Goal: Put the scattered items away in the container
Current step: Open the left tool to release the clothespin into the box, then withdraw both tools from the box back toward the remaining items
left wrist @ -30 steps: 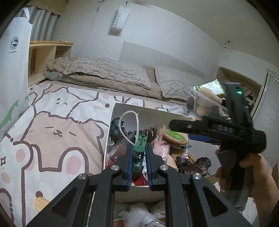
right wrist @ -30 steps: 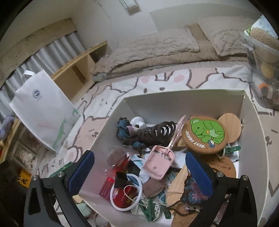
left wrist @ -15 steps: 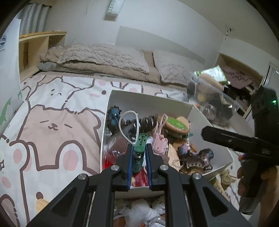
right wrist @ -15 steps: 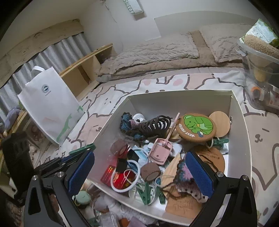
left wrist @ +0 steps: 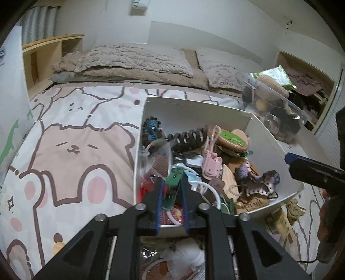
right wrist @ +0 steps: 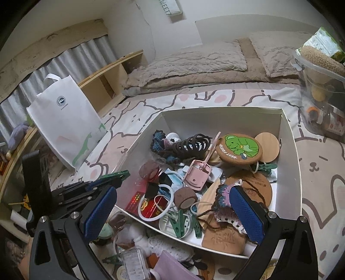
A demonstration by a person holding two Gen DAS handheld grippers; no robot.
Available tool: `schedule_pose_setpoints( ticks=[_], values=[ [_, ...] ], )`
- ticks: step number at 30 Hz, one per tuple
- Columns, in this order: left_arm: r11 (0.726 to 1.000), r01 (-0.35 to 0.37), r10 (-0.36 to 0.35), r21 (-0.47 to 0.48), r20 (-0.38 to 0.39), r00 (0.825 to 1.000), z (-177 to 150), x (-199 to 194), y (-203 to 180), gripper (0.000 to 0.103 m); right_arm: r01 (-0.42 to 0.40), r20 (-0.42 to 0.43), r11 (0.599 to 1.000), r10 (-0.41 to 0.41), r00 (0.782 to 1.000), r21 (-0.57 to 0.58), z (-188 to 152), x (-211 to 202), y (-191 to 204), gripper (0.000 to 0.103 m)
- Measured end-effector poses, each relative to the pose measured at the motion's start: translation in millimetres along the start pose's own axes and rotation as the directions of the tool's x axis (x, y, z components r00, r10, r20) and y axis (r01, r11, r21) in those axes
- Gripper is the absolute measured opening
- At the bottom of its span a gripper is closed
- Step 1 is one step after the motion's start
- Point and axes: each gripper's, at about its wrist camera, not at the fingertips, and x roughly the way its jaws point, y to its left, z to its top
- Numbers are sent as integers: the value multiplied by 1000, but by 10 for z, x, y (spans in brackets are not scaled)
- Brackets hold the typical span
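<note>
- Only the right wrist view shows the white paper bag.
- Left tool opening around a green clothespin over the white box; right tool spread, empty.

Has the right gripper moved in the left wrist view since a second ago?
Yes. The right gripper has shifted rightward, off the white box toward the frame's edge.

The round wooden coaster with a green bear, lying in the white box, reads "BEST FRIEND" along its rim. The hanging sign on the wall shows "SWEET", cut by the frame edge. The white bag carries a round logo with unreadable small lettering beneath.
</note>
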Motion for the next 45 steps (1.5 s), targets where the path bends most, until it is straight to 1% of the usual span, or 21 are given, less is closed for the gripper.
schedule_pose_setpoints(
  ticks=[1, 2, 3, 6, 20, 29, 31, 32, 33, 37, 39, 45],
  values=[
    [1000, -6, 6, -8, 8, 1000, -5, -16, 13, 52, -2, 0, 1000, 2, 1000, 1, 2, -4, 2, 103],
    [1000, 19, -18, -16, 17, 1000, -5, -32, 19, 58, -3, 2, 1000, 3, 1000, 2, -7, -12, 0, 103],
    [1000, 21, -21, -19, 18, 1000, -6, -48, 14, 59, -3, 2, 1000, 3, 1000, 2, -19, -20, -3, 103],
    [1000, -9, 9, 5, 32, 999, 4, -88, -26, 59, -1, 4, 1000, 1, 1000, 1, -27, -31, -8, 103],
    [999, 9, -10, 31, 44, 999, 39, -224, -141, 59, 21, 5, 1000, -21, 1000, 3, -87, -143, -34, 103],
    [998, 17, -21, 59, 63, 998, 61, -385, -271, 59, 57, 35, 998, -56, 998, 0, -121, -294, -52, 103],
    [998, 13, -17, 61, 73, 997, 65, -433, -302, 69, 61, 41, 998, -60, 997, -13, -124, -333, -43, 103],
    [998, 11, -15, 57, 81, 997, 65, -455, -310, 81, 63, 44, 998, -62, 997, -21, -125, -355, -40, 103],
    [999, 12, -17, 53, 93, 995, 68, -486, -320, 90, 68, 49, 997, -67, 997, -26, -125, -380, -41, 103],
    [998, 17, -24, 62, 107, 994, 77, -568, -371, 96, 84, 64, 996, -81, 995, -35, -120, -466, -44, 103],
    [997, 14, -22, 69, 114, 993, 76, -608, -395, 103, 98, 75, 994, -95, 993, -41, -123, -520, -34, 103],
    [997, 5, -16, 81, 140, 990, 91, -735, -447, 103, 159, 115, 984, -150, 982, -79, -151, -702, 13, 103]
  ],
)
